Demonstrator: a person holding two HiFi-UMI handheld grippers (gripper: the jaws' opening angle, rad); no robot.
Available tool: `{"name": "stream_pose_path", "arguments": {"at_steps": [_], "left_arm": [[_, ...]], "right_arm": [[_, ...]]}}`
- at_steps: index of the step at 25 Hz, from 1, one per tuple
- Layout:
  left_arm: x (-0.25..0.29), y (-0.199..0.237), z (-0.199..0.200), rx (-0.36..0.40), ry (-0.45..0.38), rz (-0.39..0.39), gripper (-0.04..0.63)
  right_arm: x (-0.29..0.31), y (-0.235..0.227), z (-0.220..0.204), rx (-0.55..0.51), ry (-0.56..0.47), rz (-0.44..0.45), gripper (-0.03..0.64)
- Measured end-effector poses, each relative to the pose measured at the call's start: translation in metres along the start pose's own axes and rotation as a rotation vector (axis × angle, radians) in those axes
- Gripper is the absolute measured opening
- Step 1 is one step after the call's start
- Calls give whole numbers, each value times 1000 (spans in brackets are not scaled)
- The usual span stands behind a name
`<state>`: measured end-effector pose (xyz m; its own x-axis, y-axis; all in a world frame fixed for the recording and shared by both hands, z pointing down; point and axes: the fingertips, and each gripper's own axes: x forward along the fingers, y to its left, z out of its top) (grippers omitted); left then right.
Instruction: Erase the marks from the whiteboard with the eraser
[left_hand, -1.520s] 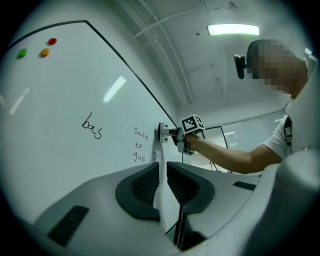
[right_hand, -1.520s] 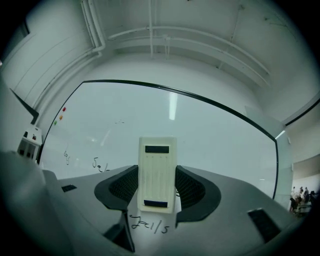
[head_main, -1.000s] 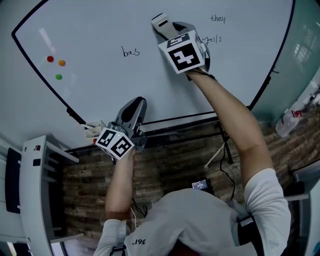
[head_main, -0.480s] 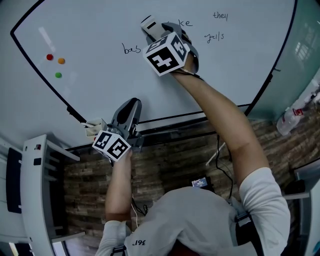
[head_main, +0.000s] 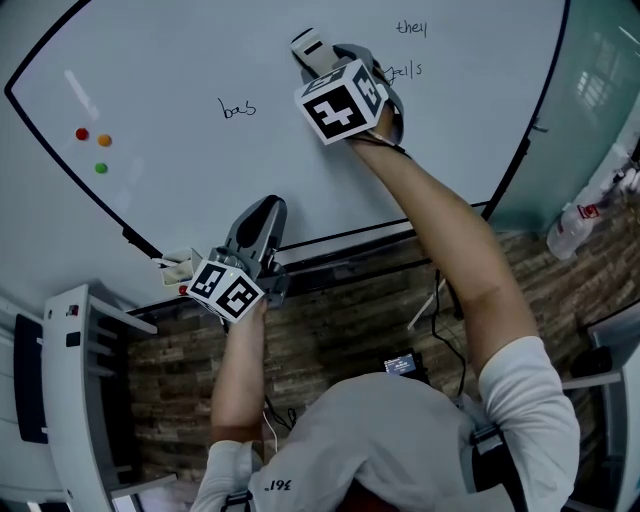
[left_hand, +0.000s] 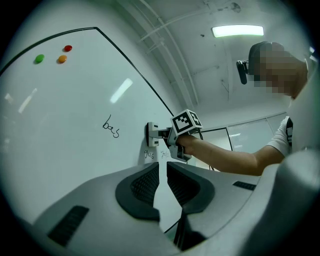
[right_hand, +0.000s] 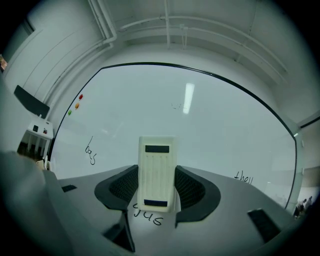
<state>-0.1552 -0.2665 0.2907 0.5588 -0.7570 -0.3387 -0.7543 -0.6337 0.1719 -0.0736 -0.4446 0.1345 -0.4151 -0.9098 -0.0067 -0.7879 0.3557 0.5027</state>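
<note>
1. The eraser, a pale oblong block, stood lengthwise between the jaws of the right gripper; its long axis ran along the gripper's own line, and its far end reached past the jaw tips toward the upper part of the whiteboard
2. The right gripper's jaws were clamped on the eraser's two long sides, near its lower end
3. In the head view the eraser pointed up and to the left, away from the marker cube, and lay against the board between the written words "bas" and "they"
4. A further scrawled word showed on the board just below the eraser's near end
5. The left gripper was held low, near the board's bottom edge and well apart from the eraser; its jaws were drawn together to a narrow slit, with nothing between them
6. Three round magnets (red, orange, green) sat at the board's left side
</note>
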Motion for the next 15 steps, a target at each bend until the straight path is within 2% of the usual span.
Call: {"name": "stream_pose_path", "arguments": {"at_steps": [15], "left_arm": [[45,-30,-22,-11,40,-67,55]], "right_arm": [[-22,-96,-57,25,52,-86,249]]}}
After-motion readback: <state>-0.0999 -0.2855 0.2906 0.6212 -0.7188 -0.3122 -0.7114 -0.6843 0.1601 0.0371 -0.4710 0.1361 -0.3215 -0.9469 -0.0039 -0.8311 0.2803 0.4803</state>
